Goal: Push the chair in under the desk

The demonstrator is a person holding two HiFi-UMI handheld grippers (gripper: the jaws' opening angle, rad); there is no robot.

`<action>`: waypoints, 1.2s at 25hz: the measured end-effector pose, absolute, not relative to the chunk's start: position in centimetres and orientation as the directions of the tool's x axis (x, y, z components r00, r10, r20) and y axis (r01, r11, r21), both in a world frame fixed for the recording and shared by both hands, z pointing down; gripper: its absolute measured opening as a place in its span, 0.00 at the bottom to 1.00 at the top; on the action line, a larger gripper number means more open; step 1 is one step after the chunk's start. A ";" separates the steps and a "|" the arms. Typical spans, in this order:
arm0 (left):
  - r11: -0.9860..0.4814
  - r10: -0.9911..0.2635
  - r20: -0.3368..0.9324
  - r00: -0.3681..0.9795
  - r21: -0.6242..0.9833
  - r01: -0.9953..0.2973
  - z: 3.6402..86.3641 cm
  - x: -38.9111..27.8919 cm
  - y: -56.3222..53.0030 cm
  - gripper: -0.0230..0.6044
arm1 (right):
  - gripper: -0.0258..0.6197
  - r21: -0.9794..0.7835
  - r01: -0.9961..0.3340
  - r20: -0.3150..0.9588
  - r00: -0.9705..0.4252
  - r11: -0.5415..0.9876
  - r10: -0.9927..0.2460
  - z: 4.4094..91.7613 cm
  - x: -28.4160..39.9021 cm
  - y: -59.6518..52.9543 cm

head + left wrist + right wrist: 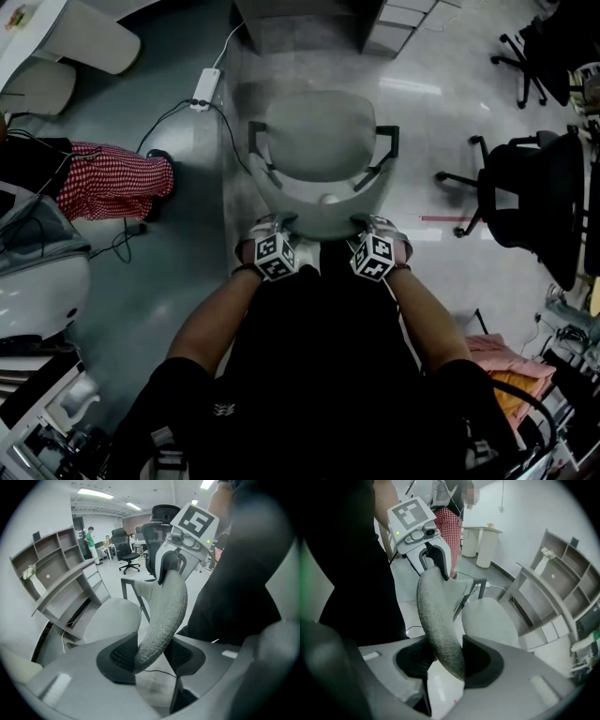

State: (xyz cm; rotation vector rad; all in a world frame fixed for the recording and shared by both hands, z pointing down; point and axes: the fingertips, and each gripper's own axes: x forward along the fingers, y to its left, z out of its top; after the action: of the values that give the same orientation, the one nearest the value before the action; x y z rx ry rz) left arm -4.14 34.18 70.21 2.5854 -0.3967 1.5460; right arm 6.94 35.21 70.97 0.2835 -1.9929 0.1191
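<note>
Grip is the weak point: the left gripper (151, 654) and the right gripper (446, 660) each clamp the rounded top rim of the backrest (165, 611), side by side. The chair (319, 155) stands on the floor short of the desk (298, 21), its seat facing it. An uneven push would likely swivel it and knock an armrest (386, 141) against the desk. The casters may also snag the cable (167, 120) by the power strip (203, 89).

One grey chair (323, 159), two hand-held grippers (277, 225) (372, 225), two black office chairs (530, 183) (525, 56), one power strip (206, 89).
</note>
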 end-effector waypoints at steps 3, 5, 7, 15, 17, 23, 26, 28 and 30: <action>-0.959 -0.162 0.883 0.441 -0.035 -0.282 70.3 -4.0 33.0 0.33 | 0.29 0.039 -0.242 0.904 -0.404 0.969 -0.138 71.1 7.1 34.0; -0.957 -0.159 0.885 0.438 -0.030 -0.288 70.4 -3.8 32.2 0.33 | 0.29 0.039 -0.237 0.904 -0.406 0.971 -0.136 71.1 7.3 33.1; -0.955 -0.160 0.886 0.434 -0.029 -0.294 70.5 -3.5 31.3 0.33 | 0.30 0.038 -0.232 0.903 -0.409 0.972 -0.133 71.2 7.6 32.0; -0.946 -0.170 0.899 0.403 -0.035 -0.321 71.0 -3.1 26.5 0.33 | 0.29 0.033 -0.210 0.896 -0.427 0.977 -0.122 71.6 8.1 27.4; -0.944 -0.170 0.904 0.393 -0.034 -0.330 71.0 -3.3 25.4 0.33 | 0.29 0.027 -0.199 0.894 -0.434 0.980 -0.113 71.6 7.9 26.3; -0.935 -0.170 0.912 0.373 -0.030 -0.354 70.9 -2.9 21.7 0.33 | 0.29 0.009 -0.181 0.893 -0.442 0.984 -0.089 71.4 8.3 22.6; -0.932 -0.176 0.912 0.370 -0.034 -0.361 70.8 -2.7 19.5 0.33 | 0.29 0.005 -0.175 0.891 -0.447 0.985 -0.083 71.3 8.4 20.6; -0.931 -0.176 0.913 0.368 -0.033 -0.364 70.8 -2.8 18.2 0.33 | 0.29 0.001 -0.167 0.890 -0.449 0.986 -0.077 71.3 8.4 19.4; -0.930 -0.176 0.915 0.364 -0.033 -0.366 70.9 -2.8 16.8 0.33 | 0.29 0.002 -0.161 0.891 -0.449 0.987 -0.075 71.3 8.3 18.1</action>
State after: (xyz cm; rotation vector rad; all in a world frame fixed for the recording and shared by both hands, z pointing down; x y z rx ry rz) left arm -2.81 16.81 70.91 2.4440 -0.4913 1.6047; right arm 8.34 18.08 71.28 0.1659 -2.0375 0.0991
